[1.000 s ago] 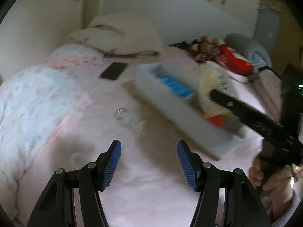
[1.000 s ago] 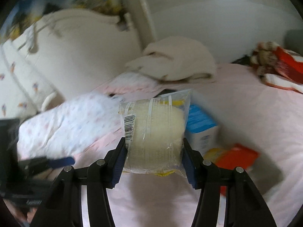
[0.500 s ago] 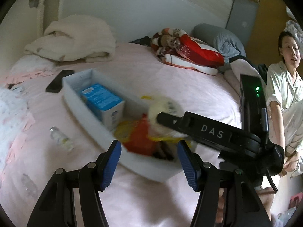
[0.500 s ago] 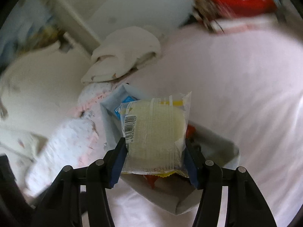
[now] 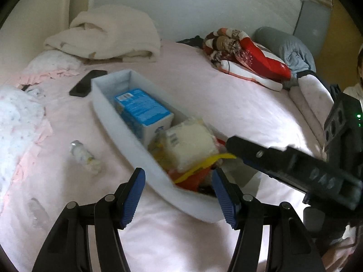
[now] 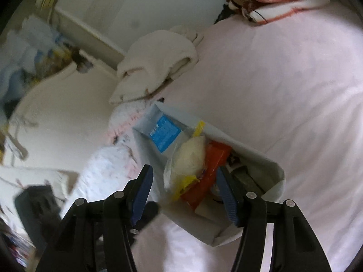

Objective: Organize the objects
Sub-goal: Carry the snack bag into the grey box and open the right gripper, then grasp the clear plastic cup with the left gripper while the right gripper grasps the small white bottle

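A long white bin (image 5: 118,133) lies on the pink bed. In it are a blue-and-white carton (image 5: 141,111), a clear packet of pale noodles (image 5: 190,144) and an orange packet (image 5: 192,179). My right gripper (image 6: 183,190) is open above the bin (image 6: 275,172), with the noodle packet (image 6: 188,158) loose below it, on the orange packet (image 6: 211,174). My left gripper (image 5: 179,191) is open and empty just in front of the bin's near wall. The right gripper's body (image 5: 290,165) crosses the left wrist view.
A small plastic bottle (image 5: 85,156) lies left of the bin. A black phone (image 5: 87,82) lies beyond its far end. A folded cream blanket (image 5: 106,36), a red patterned cloth (image 5: 245,52) and a grey pillow (image 5: 285,45) lie at the back. A floral quilt (image 5: 15,124) lies at left.
My right gripper carried the noodle packet over the bin, opened and let it go; the packet now lies in the bin. My left gripper has swung toward the bin.
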A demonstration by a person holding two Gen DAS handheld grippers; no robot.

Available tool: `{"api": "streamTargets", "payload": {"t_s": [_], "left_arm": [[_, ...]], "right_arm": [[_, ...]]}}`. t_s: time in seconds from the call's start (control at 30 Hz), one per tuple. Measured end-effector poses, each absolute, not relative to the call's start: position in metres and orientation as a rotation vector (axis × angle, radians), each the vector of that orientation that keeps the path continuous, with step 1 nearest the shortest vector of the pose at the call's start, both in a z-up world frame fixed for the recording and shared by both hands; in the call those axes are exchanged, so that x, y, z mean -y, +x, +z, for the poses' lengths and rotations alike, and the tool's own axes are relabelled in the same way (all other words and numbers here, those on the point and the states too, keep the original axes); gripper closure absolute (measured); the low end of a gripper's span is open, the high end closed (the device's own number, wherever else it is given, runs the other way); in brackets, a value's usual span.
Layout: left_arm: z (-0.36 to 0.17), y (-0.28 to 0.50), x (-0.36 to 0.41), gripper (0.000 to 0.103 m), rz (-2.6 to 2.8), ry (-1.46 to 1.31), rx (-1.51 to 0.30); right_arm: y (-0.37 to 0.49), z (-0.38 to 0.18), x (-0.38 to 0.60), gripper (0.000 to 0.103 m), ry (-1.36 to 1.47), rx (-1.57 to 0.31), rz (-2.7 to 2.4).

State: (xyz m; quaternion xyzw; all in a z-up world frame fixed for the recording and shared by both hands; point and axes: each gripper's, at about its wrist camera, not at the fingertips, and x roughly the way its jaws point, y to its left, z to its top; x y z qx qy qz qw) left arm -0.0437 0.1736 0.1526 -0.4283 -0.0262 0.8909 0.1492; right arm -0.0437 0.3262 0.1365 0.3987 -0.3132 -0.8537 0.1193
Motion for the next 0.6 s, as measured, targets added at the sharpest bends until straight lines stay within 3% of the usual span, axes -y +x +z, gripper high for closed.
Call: {"api": "streamTargets", "payload": {"t_s": [0.23, 0.6], "left_arm": [[0.156, -0.03, -0.138, 0.044, 2.66, -1.24, -0.056], [0.155, 0.0, -0.045, 0.044, 2.77, -1.249, 0.016]], "right_arm": [[-0.037, 0.147, -0.289, 0.044, 1.088, 0.625, -2.56], [-0.018, 0.166, -0.228, 0.044, 0.796, 0.447, -2.455]]}}
